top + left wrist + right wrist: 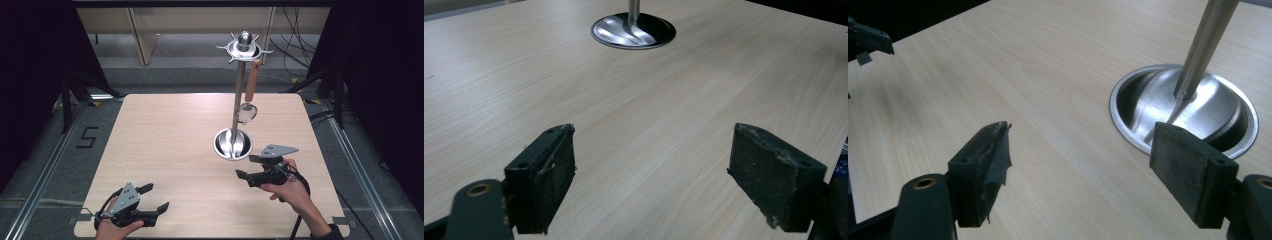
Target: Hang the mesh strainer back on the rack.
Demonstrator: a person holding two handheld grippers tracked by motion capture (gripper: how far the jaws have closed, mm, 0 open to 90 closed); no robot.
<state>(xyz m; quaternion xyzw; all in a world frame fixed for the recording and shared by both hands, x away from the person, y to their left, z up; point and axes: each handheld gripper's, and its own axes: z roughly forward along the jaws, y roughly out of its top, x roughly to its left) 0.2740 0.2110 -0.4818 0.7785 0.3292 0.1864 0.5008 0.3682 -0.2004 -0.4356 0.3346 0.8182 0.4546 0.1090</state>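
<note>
High view shows a steel stand (233, 144) on the right half of the table (165, 150), toward its middle. Its round dished base sits flat on the wood, a thin upright pole (239, 95) rises from it, and a ring of hooks (243, 48) with a ball on top crowns the pole. A strainer (246, 113) with a wooden handle (251, 81) hangs from one hook on the right side, its mesh bowl down, close beside the pole and well above the base.

The right gripper (246, 167) is held just in front of the base and slightly right of it, above the tabletop, with its jaws spread apart and nothing between them. The right hand (292, 190) grips its body from behind. In the right gripper view both pads (983, 167) frame bare wood, and the base (1148, 107) lies just beyond the right-hand pad, with the pole (1204, 45) rising out of it at a slant. The other gripper's tip shows at the top left edge of that view.

The left gripper (154, 197) is near the front left corner of the table, well apart from the stand, held in the left hand (112, 227). Its jaws are also wide apart and empty. In the left gripper view the pads (549, 175) stand over bare wood, and the base (633, 31) lies far ahead.

Grey floor, cables and dark curtains surround the table.
</note>
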